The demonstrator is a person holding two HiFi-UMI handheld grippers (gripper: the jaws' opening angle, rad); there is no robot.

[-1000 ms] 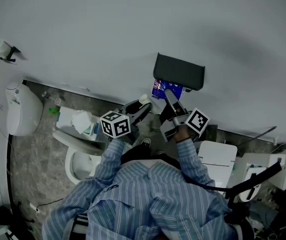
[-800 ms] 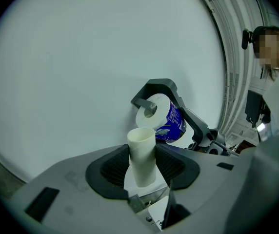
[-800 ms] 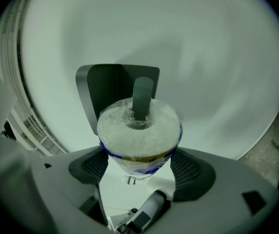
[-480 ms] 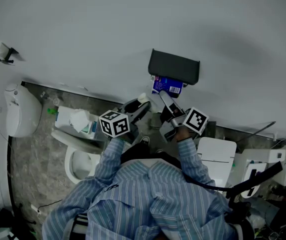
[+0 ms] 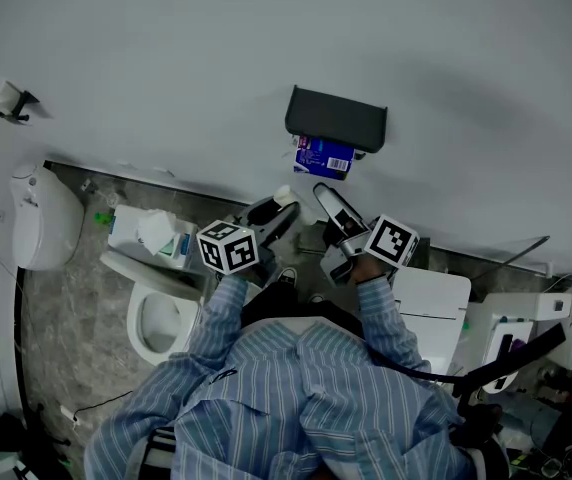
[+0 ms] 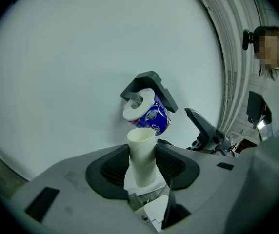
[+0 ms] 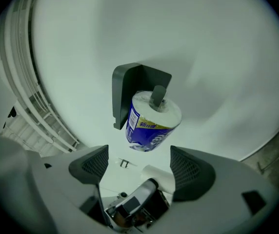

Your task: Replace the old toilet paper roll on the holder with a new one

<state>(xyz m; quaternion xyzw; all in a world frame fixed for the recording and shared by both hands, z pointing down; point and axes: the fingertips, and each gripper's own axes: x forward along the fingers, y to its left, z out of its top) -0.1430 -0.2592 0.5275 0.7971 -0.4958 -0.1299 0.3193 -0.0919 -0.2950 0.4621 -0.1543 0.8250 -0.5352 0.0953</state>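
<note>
A dark grey holder (image 5: pixel 336 120) is fixed to the white wall, and a new roll in a blue wrapper (image 5: pixel 324 155) hangs on its peg. My left gripper (image 6: pixel 142 162) is shut on an empty white cardboard tube (image 6: pixel 142 152), which stands upright between its pads, below and short of the wrapped roll (image 6: pixel 148 112). My right gripper (image 7: pixel 139 167) is open with nothing between its jaws, and it points at the roll (image 7: pixel 151 122) and the holder (image 7: pixel 125 91) from a short way off. In the head view both grippers sit side by side below the holder, the left gripper (image 5: pixel 281 208) and the right gripper (image 5: pixel 326 196).
A toilet (image 5: pixel 161 313) with a tissue pack (image 5: pixel 156 238) on its tank stands at lower left. A white unit (image 5: pixel 44 218) hangs further left, and a white lidded bin (image 5: pixel 431 313) stands at right. A person stands at the top right of the left gripper view.
My right gripper, close against the wrapped roll a second ago, has drawn back from it. The left gripper has shifted slightly with the tube still in it. The holder sits higher in the head view.
</note>
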